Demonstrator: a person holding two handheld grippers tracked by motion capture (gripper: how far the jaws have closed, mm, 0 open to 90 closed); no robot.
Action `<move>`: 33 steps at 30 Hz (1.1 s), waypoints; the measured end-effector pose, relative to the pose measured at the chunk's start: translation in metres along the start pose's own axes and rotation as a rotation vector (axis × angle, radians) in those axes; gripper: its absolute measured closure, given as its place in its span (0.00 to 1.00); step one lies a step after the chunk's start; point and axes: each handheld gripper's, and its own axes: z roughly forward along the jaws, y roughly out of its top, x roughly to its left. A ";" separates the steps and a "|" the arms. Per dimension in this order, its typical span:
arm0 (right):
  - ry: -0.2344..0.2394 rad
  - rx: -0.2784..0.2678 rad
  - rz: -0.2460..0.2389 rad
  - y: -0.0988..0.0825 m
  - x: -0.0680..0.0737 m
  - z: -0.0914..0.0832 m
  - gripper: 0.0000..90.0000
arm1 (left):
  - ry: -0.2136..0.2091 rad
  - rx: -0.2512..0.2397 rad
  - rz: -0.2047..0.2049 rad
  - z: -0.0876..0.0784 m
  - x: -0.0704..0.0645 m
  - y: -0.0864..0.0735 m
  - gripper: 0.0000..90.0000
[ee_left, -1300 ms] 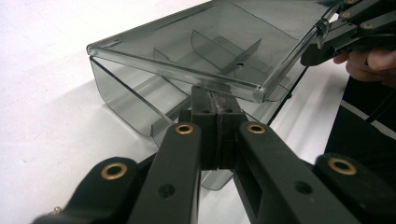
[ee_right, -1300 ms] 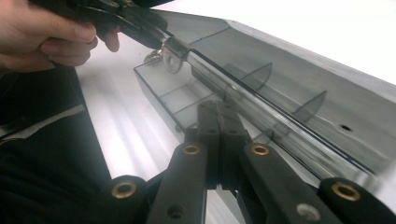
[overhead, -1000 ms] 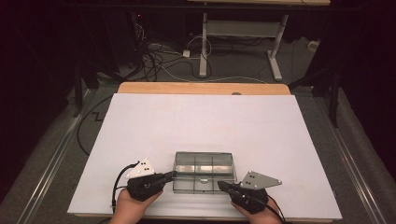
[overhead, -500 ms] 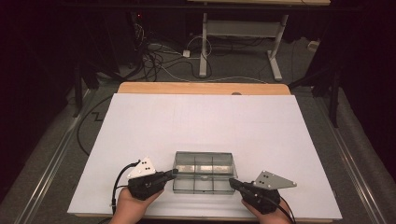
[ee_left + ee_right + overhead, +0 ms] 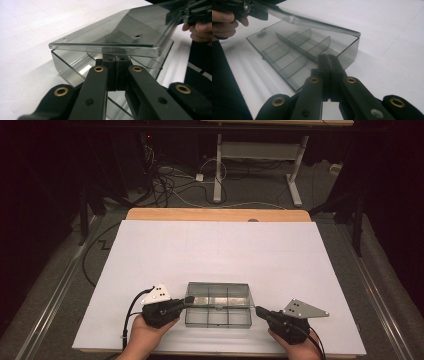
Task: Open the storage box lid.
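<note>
— Where is the box (image 5: 218, 311)?
— At the near edge of the white table (image 5: 215, 250), lid (image 5: 105, 46) lifted.
— The left gripper (image 5: 187, 300)?
— Pinched shut on the lid's edge.
— And the right gripper (image 5: 261, 311)?
— Jaws together, empty, just beside the box's right end.

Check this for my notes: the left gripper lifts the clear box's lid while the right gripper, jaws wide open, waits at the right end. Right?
Not quite. The right gripper has its jaws shut, as the right gripper view shows. The left gripper does lift the lid of the clear box.
</note>
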 end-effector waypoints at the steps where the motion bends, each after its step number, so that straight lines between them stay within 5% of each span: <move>1: -0.004 -0.003 0.005 0.000 -0.002 0.000 1.00 | 0.002 0.003 0.000 0.001 0.001 0.000 0.97; 23: -0.128 0.002 0.049 0.005 -0.030 0.020 1.00 | 0.008 0.012 -0.014 0.017 0.017 0.006 0.97; 33: -0.148 -0.025 -0.007 0.022 -0.040 0.037 1.00 | 0.022 0.008 -0.014 0.019 0.019 0.010 0.97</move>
